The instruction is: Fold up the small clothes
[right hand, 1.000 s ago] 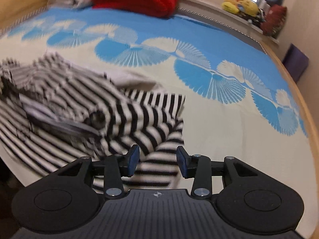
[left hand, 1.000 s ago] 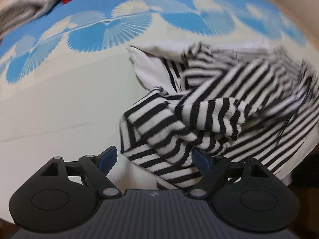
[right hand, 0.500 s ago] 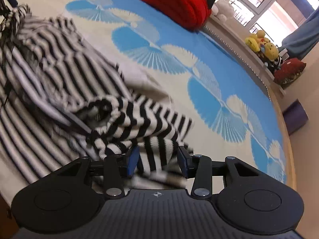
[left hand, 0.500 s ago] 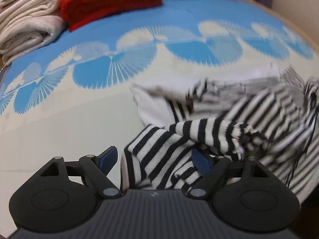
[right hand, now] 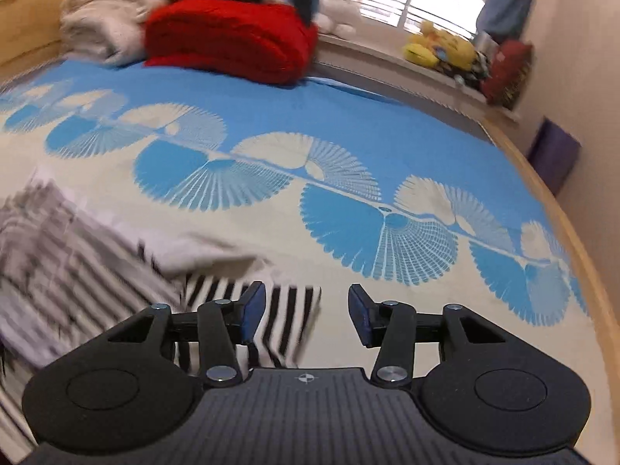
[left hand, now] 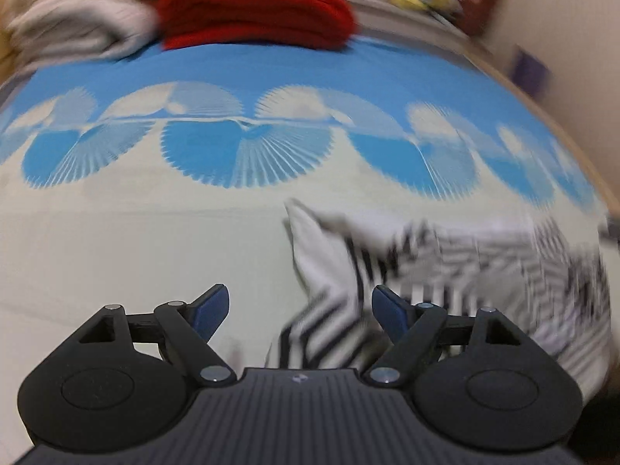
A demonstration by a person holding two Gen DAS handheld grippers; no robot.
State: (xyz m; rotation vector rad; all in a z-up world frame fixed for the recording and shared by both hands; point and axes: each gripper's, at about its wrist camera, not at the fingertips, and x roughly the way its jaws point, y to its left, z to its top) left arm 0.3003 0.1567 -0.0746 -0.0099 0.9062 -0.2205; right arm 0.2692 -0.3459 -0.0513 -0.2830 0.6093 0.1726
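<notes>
Starting near: your left gripper (left hand: pixel 298 306) is spread wide with a striped fold between the fingers, nothing pinched; your right gripper (right hand: pixel 306 310) is also apart, the garment's striped corner just inside its left finger. The striped top (left hand: pixel 445 271) lies crumpled on the bedspread (left hand: pixel 155 240), blurred, so edges are hard to read. Suggest you find a hem or shoulder seam, pinch a single layer each side, then pull flat. Beyond: red blanket (right hand: pixel 232 42) and cream blanket (left hand: pixel 77 19), well apart.
</notes>
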